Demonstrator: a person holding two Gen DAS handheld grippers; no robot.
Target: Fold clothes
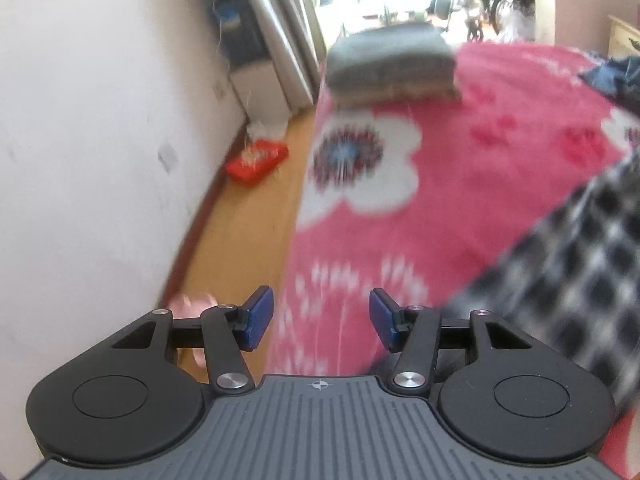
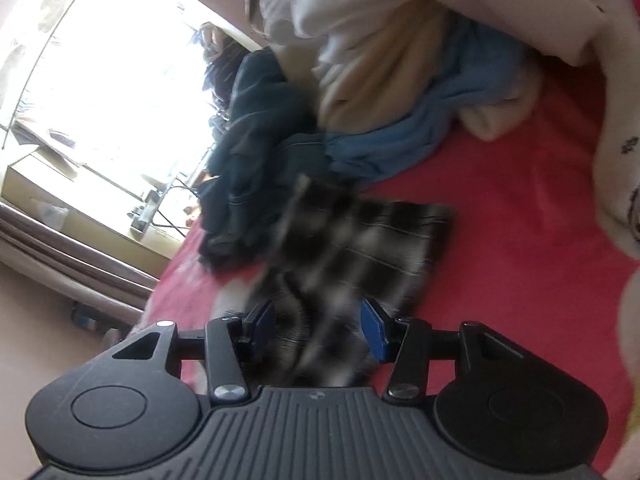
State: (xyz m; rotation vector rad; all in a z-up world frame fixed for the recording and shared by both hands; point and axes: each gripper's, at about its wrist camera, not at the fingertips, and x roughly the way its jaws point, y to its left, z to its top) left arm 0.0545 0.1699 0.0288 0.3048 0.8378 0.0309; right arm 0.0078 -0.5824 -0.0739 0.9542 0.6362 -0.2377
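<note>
1. Left gripper (image 1: 322, 320) half open and empty, above the edge of the bed's pink flowered blanket (image 1: 460, 184); black-and-white checked cloth garment (image 1: 580, 280) just off to its right, so a blind close catches blanket, not garment.
2. Right gripper (image 2: 318, 330) half open, nothing pinched; checked garment (image 2: 352, 248) lying loosely between the pads, seemingly half folded, though blurred. Could slump and lose its fold.
3. Heap of dark blue and tan clothes (image 2: 320, 120) touching the garment's far edge: risk of snagging.
4. Folded grey stack (image 1: 390, 64) near the bed's edge; may topple.
</note>
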